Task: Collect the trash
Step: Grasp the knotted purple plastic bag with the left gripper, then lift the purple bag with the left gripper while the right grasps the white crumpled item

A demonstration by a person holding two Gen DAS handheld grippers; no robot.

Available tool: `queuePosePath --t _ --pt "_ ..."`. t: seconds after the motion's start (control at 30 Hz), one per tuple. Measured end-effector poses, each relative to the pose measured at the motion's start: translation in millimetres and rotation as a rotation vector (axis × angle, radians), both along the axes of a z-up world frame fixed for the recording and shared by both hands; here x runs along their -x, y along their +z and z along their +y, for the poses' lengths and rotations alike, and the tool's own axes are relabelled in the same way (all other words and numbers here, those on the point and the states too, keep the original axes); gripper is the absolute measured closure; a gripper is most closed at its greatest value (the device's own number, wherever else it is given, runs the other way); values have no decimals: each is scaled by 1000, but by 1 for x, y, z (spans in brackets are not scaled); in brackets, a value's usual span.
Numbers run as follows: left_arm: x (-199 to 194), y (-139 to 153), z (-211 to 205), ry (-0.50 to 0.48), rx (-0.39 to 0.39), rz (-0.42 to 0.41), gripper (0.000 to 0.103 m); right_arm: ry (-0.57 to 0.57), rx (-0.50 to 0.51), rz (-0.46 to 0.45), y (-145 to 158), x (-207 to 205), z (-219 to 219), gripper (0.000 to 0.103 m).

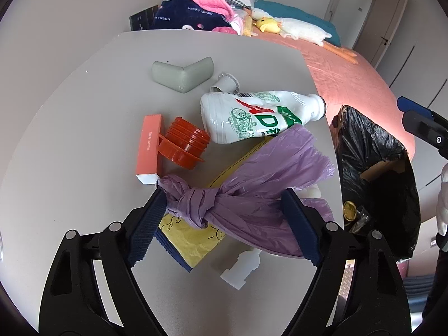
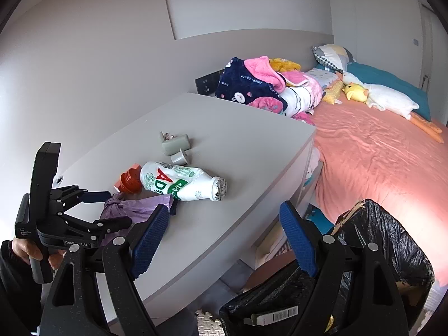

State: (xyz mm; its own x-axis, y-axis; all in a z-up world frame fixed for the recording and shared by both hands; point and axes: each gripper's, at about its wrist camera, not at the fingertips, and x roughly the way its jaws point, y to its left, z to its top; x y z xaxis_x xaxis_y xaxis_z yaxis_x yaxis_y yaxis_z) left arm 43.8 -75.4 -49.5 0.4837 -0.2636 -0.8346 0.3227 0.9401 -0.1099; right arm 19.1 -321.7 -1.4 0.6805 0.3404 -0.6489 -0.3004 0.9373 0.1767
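A knotted purple plastic bag point(image 1: 252, 193) lies on the grey table point(image 1: 84, 140), between the fingers of my left gripper point(image 1: 224, 218), which stands wide open around it. Under it lies a yellow packet point(image 1: 190, 238). Behind are a white milk bottle point(image 1: 257, 114), an orange threaded cap point(image 1: 184, 142), a pink box point(image 1: 149, 145) and a white plastic piece point(image 1: 240, 266). My right gripper point(image 2: 224, 240) is open and empty, off the table's edge, above the black-lined bin point(image 2: 386, 252). The left gripper point(image 2: 98, 210) and purple bag point(image 2: 134, 207) also show in the right wrist view.
A grey foam corner piece point(image 1: 182, 72) and a small grey spool point(image 1: 226, 82) lie farther back on the table. The bin point(image 1: 378, 173) stands right of the table and holds some trash. A bed with a pink sheet point(image 2: 378, 154), blankets and plush toys lies beyond.
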Motion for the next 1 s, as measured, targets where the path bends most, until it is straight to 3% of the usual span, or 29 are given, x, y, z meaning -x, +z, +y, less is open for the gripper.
queuePosePath --t 0.17,0.23,0.33,0.53,1.0 --pt "-4 -1 6 4 34 10 42 12 -1 7 -2 1 6 21" --pt "-6 -1 9 11 49 13 57 20 0 12 -4 2 9 21" --pt "-7 -2 13 21 65 12 66 32 1 23 -8 2 15 21" --pt "-7 2 23 55 96 -8 74 59 -2 49 -18 4 30 21" --pt "5 40 48 100 113 -106 74 126 -42 105 -36 4 74 21"
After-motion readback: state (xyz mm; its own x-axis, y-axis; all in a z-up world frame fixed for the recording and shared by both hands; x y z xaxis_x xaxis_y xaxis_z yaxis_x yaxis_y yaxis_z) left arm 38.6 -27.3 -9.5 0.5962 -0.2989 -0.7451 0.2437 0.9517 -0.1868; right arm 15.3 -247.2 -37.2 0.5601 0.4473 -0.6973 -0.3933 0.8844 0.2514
